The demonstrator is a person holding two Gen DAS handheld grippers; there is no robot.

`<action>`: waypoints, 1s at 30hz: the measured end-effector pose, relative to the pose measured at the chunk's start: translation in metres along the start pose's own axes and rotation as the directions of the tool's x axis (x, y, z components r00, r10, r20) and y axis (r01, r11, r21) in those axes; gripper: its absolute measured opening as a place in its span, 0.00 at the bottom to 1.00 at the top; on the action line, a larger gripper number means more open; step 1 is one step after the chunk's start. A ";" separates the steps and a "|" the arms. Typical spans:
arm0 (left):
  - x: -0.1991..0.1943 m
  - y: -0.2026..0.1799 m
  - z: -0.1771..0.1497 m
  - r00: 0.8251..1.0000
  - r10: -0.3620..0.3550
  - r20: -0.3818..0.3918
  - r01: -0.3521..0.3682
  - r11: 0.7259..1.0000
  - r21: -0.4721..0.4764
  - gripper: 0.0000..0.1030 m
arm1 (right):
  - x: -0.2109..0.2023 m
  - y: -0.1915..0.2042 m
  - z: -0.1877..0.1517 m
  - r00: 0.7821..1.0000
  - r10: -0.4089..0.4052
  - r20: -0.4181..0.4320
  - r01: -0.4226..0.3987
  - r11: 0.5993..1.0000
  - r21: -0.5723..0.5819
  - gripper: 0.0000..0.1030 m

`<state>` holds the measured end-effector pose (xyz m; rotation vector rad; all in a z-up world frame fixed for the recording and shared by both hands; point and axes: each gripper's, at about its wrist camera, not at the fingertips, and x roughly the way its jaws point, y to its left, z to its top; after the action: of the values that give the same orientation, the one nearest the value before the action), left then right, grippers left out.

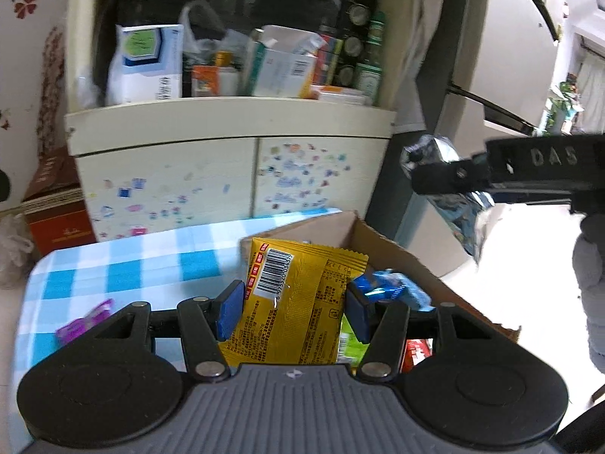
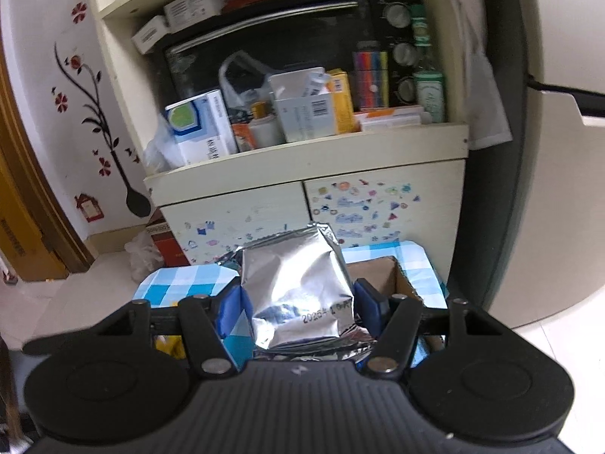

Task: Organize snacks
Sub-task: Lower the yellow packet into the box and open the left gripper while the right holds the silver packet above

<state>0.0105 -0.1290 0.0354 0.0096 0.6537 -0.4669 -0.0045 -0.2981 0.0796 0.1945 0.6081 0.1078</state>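
Both tongs loaded. Left gripper [image 1: 293, 312] is clenched on a yellow snack packet [image 1: 298, 302], barcode side up, held over the near end of the cardboard box [image 1: 382, 238]. Right gripper [image 2: 298, 312] grasps a silver foil pouch [image 2: 298, 287], pads pressing its sides, carried above the checked tablecloth [image 2: 177, 283] just short of the box.

Box sits on the cloth, already holding a blue wrapper [image 1: 393, 287] and other packets.

Judgement: lower the yellow packet flat onto the contents before releasing; bring the pouch in afterwards so the two tongs do not collide over the narrow opening. A pink item [image 1: 85, 323] lies on the cloth, not yet boxed
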 end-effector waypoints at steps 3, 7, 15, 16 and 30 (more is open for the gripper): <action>0.007 -0.011 -0.002 1.000 -0.028 0.005 0.028 1.000 0.013 0.60 | 0.000 -0.006 0.001 1.000 -0.008 0.003 0.008 1.000 0.022 0.61; 0.016 -0.024 -0.003 0.997 -0.077 0.000 0.077 0.997 0.022 0.60 | 0.001 -0.011 0.002 1.000 -0.011 0.005 0.010 0.999 0.035 0.61; 0.030 -0.052 -0.016 0.987 -0.155 -0.032 0.157 0.987 0.044 0.67 | 0.010 -0.024 0.001 0.999 -0.039 -0.019 0.041 0.993 0.109 0.61; 0.031 -0.057 -0.018 0.986 -0.160 -0.039 0.162 0.985 0.056 0.75 | 0.012 -0.026 0.000 0.998 -0.050 -0.025 0.053 0.992 0.116 0.62; 0.016 -0.042 -0.011 0.992 -0.110 -0.066 0.112 0.994 0.016 0.92 | 0.015 -0.029 0.000 0.999 -0.048 -0.014 0.050 0.983 0.174 0.82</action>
<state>-0.0026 -0.1712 0.0227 0.0072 0.7161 -0.5824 0.0093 -0.3243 0.0651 0.3490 0.6321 0.0077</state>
